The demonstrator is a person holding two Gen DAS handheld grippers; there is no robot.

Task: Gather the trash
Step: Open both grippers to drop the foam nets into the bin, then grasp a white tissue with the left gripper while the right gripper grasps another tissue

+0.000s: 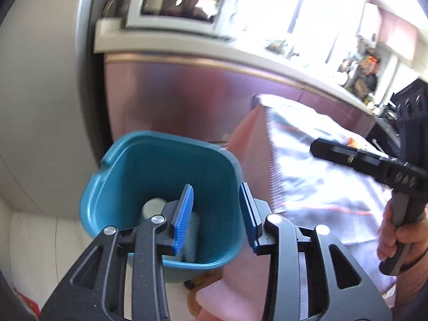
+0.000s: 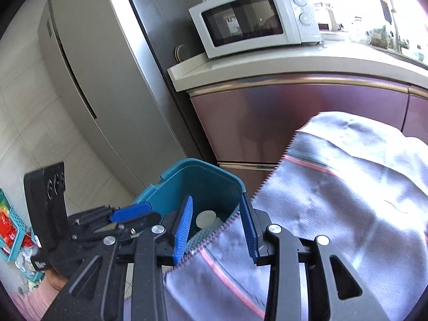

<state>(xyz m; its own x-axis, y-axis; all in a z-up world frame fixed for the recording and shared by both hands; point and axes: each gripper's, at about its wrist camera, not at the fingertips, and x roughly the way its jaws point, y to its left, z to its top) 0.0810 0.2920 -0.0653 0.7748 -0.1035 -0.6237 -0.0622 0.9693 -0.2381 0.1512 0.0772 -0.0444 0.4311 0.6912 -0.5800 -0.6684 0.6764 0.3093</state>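
Trash, seen as a pale round-topped container (image 1: 153, 206) with a light blue piece (image 1: 192, 236) beside it, lies at the bottom of the teal bin (image 1: 112, 160), which stands on the floor against the table edge. Nearest in the left wrist view, the left gripper (image 1: 216, 215) is held above the bin's mouth, blue pads (image 1: 183, 216) spread apart with nothing between them. In the right wrist view the right gripper (image 2: 218, 226) is likewise spread and empty, poised over the hanging edge of the grey tablecloth (image 2: 347, 187), whose stitched hem drapes at the bin's rim. Risk is judged here: the cloth could be snagged by a finger and dragged, or the light bin tipped if its rim is knocked. The container's round face is turned upward toward the cameras, so its long axis is judged roughly vertical, though its body is mostly hidden. The bin opens upward, slightly tilted in the fisheye. Beyond, maroon cabinet fronts (image 2: 294, 123), a countertop with a white microwave (image 2: 254, 18), and a steel refrigerator (image 2: 88, 80) are noted.
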